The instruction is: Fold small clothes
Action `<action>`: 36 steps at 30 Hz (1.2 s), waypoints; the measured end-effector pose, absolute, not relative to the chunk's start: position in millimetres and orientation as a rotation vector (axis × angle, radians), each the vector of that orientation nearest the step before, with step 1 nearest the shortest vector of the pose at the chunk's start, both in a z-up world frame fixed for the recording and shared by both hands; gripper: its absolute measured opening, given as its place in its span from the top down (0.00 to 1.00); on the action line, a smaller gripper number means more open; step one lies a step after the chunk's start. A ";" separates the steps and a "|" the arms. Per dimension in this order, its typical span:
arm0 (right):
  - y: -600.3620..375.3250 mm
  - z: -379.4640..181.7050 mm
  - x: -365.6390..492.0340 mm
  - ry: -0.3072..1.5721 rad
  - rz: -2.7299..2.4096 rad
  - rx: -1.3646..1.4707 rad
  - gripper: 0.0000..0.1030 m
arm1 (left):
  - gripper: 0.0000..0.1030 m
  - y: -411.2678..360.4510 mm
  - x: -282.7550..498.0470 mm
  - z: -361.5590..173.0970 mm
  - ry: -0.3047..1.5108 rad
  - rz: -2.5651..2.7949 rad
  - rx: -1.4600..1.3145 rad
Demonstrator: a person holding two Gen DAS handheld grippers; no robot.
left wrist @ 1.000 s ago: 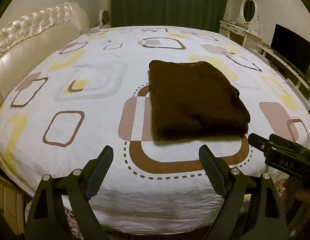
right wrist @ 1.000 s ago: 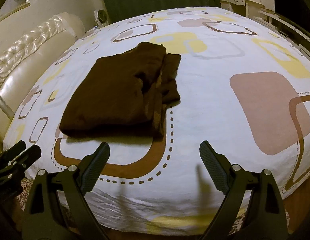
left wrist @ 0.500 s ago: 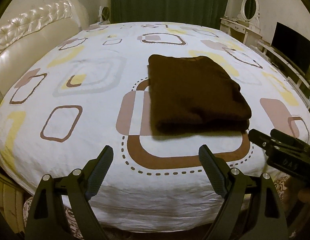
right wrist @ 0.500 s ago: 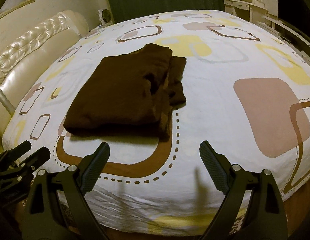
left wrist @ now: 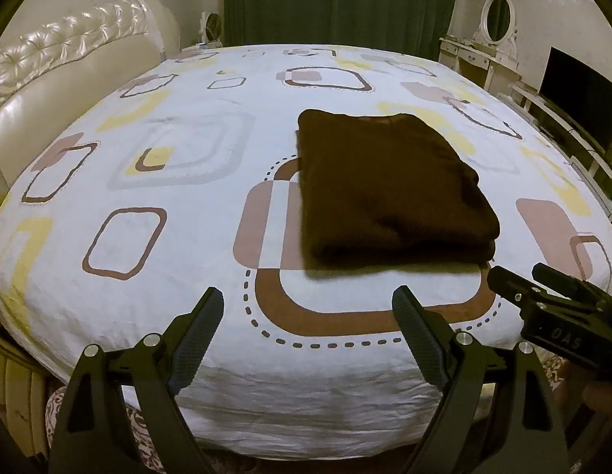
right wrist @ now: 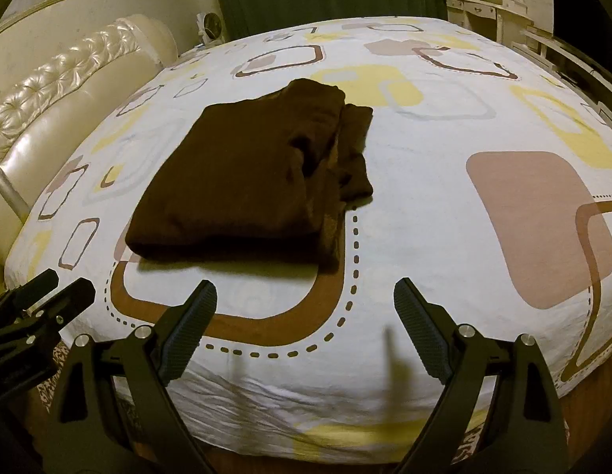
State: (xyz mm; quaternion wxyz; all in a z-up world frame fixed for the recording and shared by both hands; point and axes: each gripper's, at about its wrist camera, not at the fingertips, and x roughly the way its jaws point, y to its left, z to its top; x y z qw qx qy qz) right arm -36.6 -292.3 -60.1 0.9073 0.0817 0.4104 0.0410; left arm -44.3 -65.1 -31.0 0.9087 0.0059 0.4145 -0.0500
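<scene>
My left gripper (left wrist: 306, 326) and right gripper (right wrist: 306, 316) both hang spread wide and empty at the near edge of the bed (left wrist: 187, 237), where the folded brown garment (left wrist: 389, 189) lies mid-sheet, probably soft, light and floppy, best pinched at its thick near fold.

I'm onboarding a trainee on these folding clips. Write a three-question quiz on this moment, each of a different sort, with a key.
1. True or false: the left gripper grips the brown garment.
2. The garment lies: A) unfolded flat, B) folded in a stack, C) hanging off the bed.
3. Which side of the stack looks untidy in the right wrist view?

Key: 1 false, both grippers, the right gripper too, are open and clear of it. 2 B. 3 its right side.
</scene>
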 end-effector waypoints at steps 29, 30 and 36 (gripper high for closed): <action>-342.7 -33.7 34.1 0.777 0.038 0.258 0.11 | 0.11 37.5 99.2 -6.2 0.810 0.106 -0.063; -353.1 -30.9 54.7 0.765 0.020 0.265 0.10 | 0.11 50.1 120.1 -9.8 0.819 0.140 -0.070; -404.7 -39.3 196.6 0.776 -0.125 0.187 0.09 | 0.11 121.6 237.4 -49.9 0.866 0.328 -0.086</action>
